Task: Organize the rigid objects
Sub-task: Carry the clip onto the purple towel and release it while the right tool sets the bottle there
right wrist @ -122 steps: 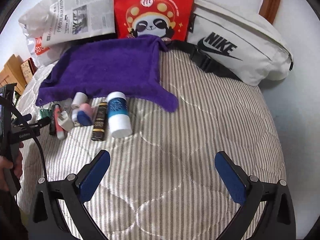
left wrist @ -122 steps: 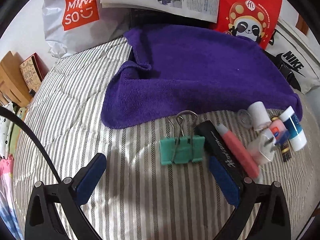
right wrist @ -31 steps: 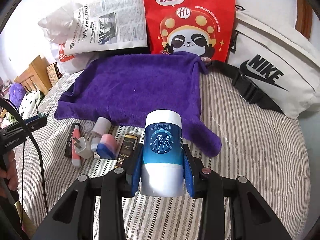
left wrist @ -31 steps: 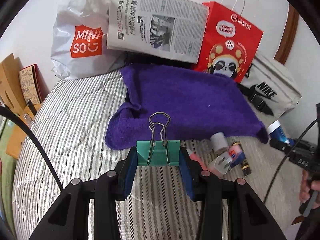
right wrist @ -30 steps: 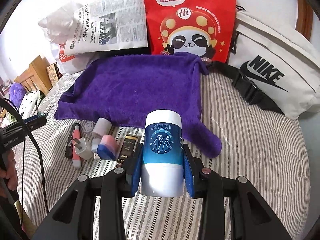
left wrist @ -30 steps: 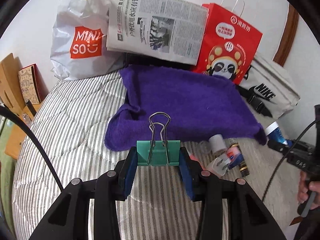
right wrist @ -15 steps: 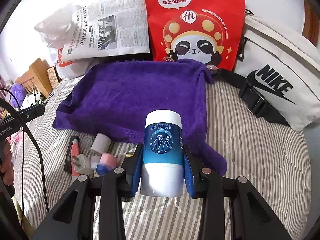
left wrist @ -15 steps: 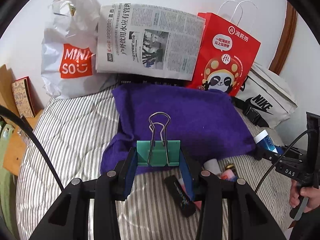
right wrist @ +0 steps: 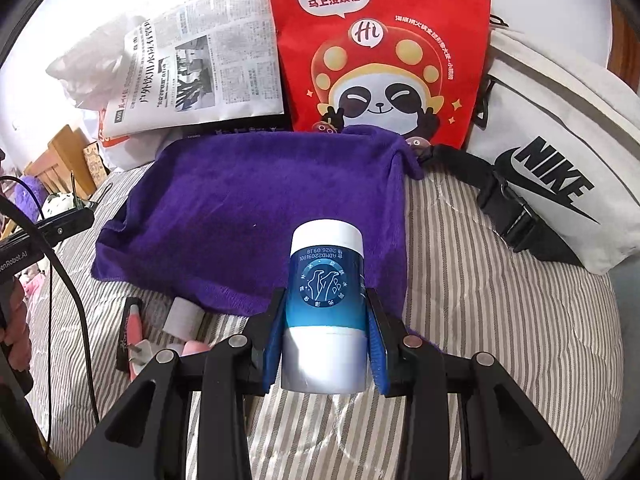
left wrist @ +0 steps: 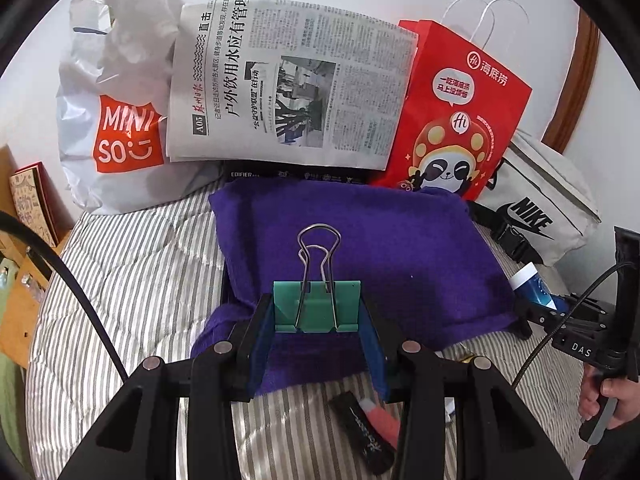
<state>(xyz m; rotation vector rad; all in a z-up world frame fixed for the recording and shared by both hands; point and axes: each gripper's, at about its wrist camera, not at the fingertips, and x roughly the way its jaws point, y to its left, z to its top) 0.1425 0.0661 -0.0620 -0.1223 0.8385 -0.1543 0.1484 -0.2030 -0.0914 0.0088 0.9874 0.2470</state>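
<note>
A green binder clip (left wrist: pixel 316 307) sits pinched between the blue pads of the left hand-held gripper (left wrist: pixel 317 334), its wire handles standing up, held in the air over the near edge of a purple towel (left wrist: pixel 360 248). The right hand-held gripper (right wrist: pixel 325 336) is clamped just as narrowly on a blue-and-white bottle (right wrist: pixel 325 304), white cap pointing away from the hand, raised above the towel's front right corner. That towel lies spread on a bed covered in a grey-and-white striped quilt (left wrist: pixel 140 280). On the quilt just in front of the towel lie the leftover small things: a black tube with script lettering (left wrist: pixel 362 428) with a pink tube (left wrist: pixel 382 416) lying against it, and from the right side you can also make out a small white bottle (right wrist: pixel 182 314) and a white plug (right wrist: pixel 145 350) near them; what else is in that cluster is hidden behind the gripper's frame. Behind the towel, leaning against the white wall, stand a white Miniso plastic bag (left wrist: pixel 116 120), a folded newspaper (left wrist: pixel 288 84) resting over a black box (left wrist: pixel 296 174), and a red paper bag with a cartoon panda (left wrist: pixel 456 120). To the right of that a white Nike waist bag (right wrist: pixel 560 152) lies on the quilt, its black strap and buckle trailing towards the towel's back corner. Part of a person's hand (left wrist: pixel 608 396) shows at the far right of the left view, wrapped round a gripper handle.
</note>
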